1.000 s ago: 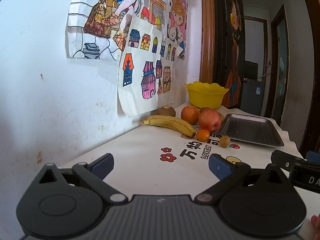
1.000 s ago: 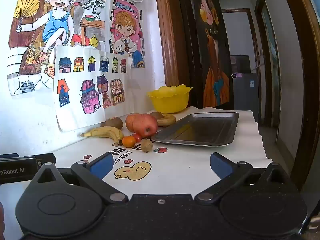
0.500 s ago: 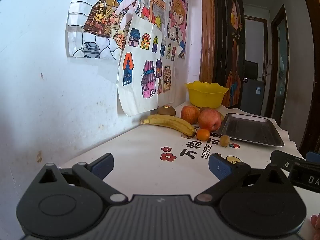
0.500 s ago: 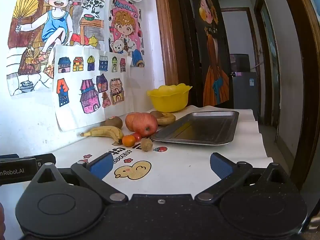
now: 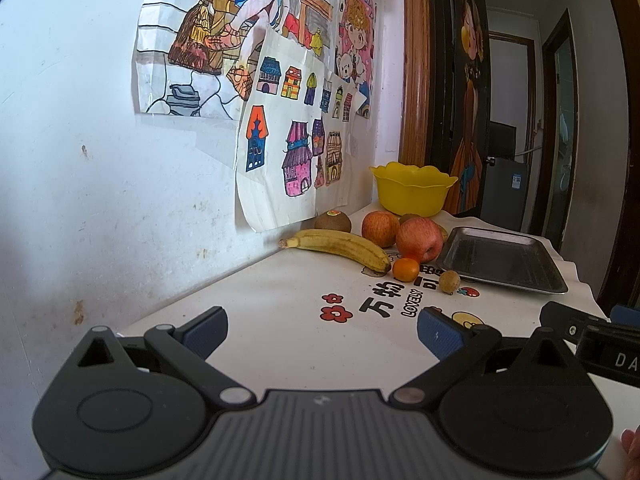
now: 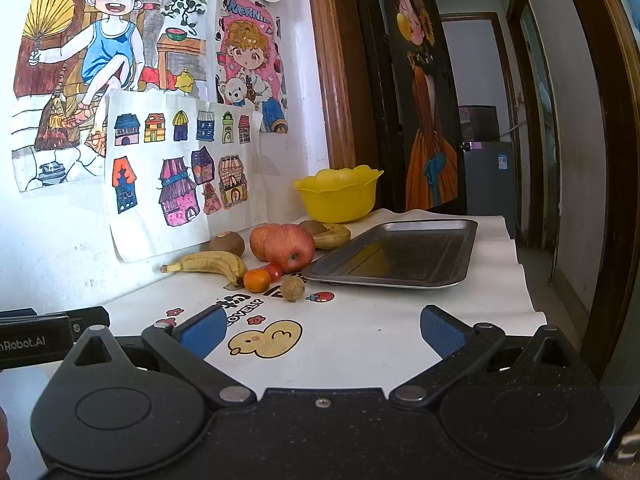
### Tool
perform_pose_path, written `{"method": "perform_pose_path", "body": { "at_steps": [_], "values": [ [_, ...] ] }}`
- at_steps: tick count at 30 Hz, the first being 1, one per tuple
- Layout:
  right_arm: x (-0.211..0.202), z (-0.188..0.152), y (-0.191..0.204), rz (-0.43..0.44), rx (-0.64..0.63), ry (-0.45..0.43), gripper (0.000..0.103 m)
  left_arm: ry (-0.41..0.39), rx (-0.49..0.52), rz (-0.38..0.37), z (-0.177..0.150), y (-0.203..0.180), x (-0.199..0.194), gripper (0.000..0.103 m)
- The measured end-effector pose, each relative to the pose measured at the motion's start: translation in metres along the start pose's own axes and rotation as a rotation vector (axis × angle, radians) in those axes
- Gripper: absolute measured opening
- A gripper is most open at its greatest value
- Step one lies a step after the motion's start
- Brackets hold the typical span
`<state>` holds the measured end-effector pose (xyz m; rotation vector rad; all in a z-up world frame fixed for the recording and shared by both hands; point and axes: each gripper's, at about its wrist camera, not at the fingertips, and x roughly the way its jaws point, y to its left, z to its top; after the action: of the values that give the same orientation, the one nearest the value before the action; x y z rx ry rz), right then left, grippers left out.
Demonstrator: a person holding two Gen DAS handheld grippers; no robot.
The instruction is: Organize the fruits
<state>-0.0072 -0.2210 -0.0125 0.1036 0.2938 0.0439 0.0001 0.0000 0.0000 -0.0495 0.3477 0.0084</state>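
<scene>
- Against the pictures from a second ago I see no change: both grippers sit where they were, so I judge the sorting not yet begun.
- The white printed tablecloth [image 6: 360, 332] is smooth, rippling at its far edge.
- The metal tray [image 6: 400, 256], my landmark, is flat, shallow, dull-shiny and empty.
- Behind the tray stands a yellow plastic bowl [image 6: 340, 196] with a scalloped rim.
- Left of the tray lie a curved, speckled banana [image 5: 340, 246], two waxy red apples [image 5: 418, 238] and a fuzzy kiwi [image 5: 332, 222].
- Just off the tray's near-left corner sit a glossy small orange [image 5: 406, 270] and a rough brown little fruit [image 5: 450, 280].
- My left gripper [image 5: 322, 330] and right gripper [image 6: 322, 330] are spread wide, holding nothing, well short of the fruit.
</scene>
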Motion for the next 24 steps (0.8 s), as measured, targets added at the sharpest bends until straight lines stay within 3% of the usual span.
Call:
{"method": "perform_pose_path", "body": {
  "at_steps": [15,24],
  "values": [
    [0.003,-0.001,-0.001,-0.007,-0.005,0.019,0.102,0.003,-0.002,-0.001,0.0,0.0,0.0,0.103],
    [-0.013,0.021,0.006,-0.005,-0.016,0.058,0.102,0.021,-0.007,-0.016,0.013,0.001,-0.005,0.103]
  ]
}}
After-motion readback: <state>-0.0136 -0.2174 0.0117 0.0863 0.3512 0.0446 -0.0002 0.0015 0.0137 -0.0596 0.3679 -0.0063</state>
